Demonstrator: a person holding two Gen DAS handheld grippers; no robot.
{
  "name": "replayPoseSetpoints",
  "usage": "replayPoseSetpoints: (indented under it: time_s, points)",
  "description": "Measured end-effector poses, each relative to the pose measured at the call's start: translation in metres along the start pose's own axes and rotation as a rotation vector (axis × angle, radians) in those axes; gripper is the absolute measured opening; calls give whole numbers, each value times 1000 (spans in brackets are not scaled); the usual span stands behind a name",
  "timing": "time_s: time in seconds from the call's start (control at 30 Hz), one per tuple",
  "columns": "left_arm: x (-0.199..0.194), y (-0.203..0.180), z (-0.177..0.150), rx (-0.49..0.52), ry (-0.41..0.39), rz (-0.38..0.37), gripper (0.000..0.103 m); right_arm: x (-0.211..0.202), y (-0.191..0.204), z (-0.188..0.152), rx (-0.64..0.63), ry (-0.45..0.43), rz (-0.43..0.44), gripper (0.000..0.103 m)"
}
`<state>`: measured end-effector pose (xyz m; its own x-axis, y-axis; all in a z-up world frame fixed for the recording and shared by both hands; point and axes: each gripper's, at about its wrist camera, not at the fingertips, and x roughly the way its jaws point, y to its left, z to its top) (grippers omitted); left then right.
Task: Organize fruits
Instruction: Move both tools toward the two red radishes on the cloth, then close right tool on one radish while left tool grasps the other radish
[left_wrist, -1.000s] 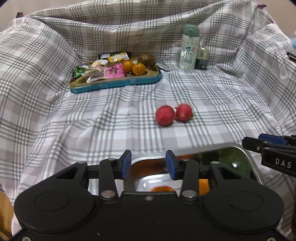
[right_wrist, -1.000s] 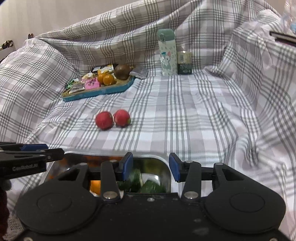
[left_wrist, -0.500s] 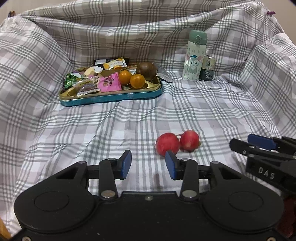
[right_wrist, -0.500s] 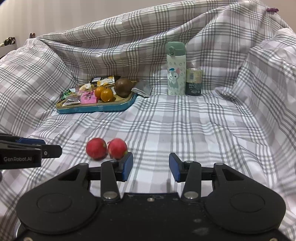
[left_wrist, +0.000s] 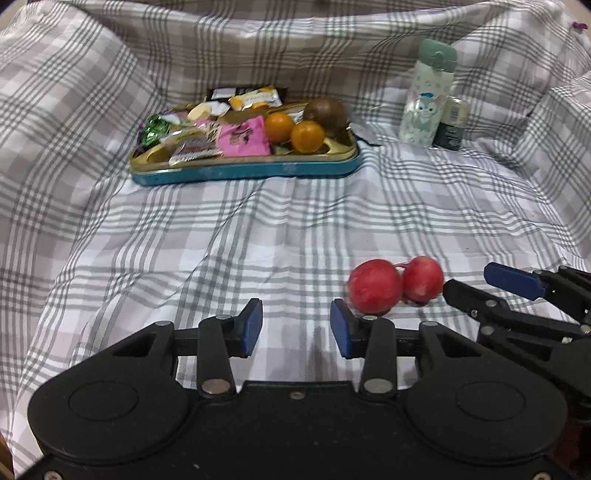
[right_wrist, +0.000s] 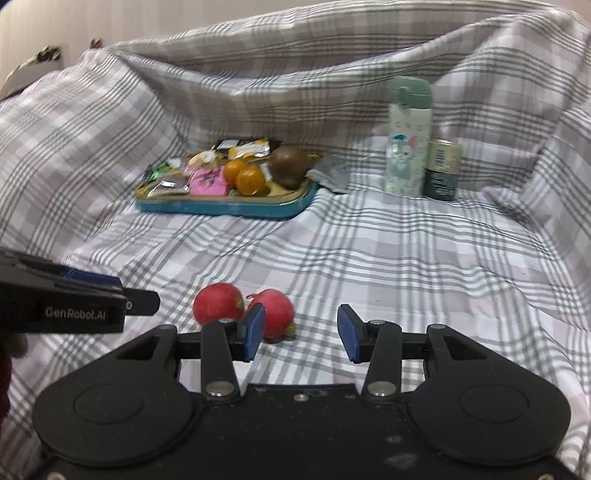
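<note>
Two tools, your left tool (left_wrist: 296, 328) and right tool (right_wrist: 301, 333), stand released and empty, and both have advanced from over the steel tray to the two red fruits (left_wrist: 395, 284) on the checked cloth (left_wrist: 258, 229), so a pickup looks next. Only your right view shows a pad overlapping the nearer fruit; contact is unclear.

Both wrist cameras look forward and down over their own fingers, low and near the plaid sheet (left_wrist: 258, 229). They share the two red fruits (left_wrist: 375, 286), blue tray (right_wrist: 225, 206) and, slightly blurred, the bottle (right_wrist: 408, 136).
</note>
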<state>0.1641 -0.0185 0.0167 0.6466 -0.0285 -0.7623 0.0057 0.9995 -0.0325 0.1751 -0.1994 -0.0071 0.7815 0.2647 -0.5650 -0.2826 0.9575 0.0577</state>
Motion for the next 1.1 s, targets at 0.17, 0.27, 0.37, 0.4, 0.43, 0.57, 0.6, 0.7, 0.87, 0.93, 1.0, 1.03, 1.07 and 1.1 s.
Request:
replayPoseSetpoints:
  time_s: [0.17, 0.27, 0.37, 0.4, 0.43, 0.57, 0.6, 0.7, 0.87, 0.93, 1.0, 1.03, 1.07, 1.1]
  points:
    - [6, 2, -1, 0, 7, 4, 49, 13, 9, -1, -74, 34, 14, 46]
    - [8, 3, -1, 5, 11, 0, 49, 21, 13, -1, -104, 51, 12, 46]
    - [8, 3, -2, 14, 10, -2, 49, 27, 14, 1, -117, 63, 17, 46]
    - [9, 2, -2, 17, 10, -3, 49, 28, 14, 1, -119, 66, 21, 46]
    - [9, 2, -2, 21, 10, -5, 49, 30, 15, 2, -122, 70, 26, 46]
    - [11, 2, -2, 26, 12, -11, 49, 39, 17, 5, -136, 74, 45, 47]
    - [12, 2, -2, 26, 13, -12, 49, 40, 19, 5, -141, 70, 45, 47]
    - [13, 2, -2, 28, 15, -16, 49, 44, 20, 7, -151, 67, 53, 47]
    - [12, 1, -1, 31, 9, -27, 49, 53, 15, 8, -104, 109, 94, 38]
    - [12, -1, -1, 38, 7, -31, 49, 51, 12, 9, -85, 95, 93, 38]
    - [11, -4, 0, 49, -1, -42, 49, 47, 8, 10, -63, 73, 80, 38]
    - [10, -6, 0, 58, -5, -50, 49, 45, 5, 11, -52, 61, 71, 38]
    - [9, -8, 0, 67, -10, -55, 49, 44, 3, 12, -43, 53, 63, 38]
    - [9, -11, 0, 79, -14, -60, 49, 42, 0, 12, -33, 45, 53, 38]
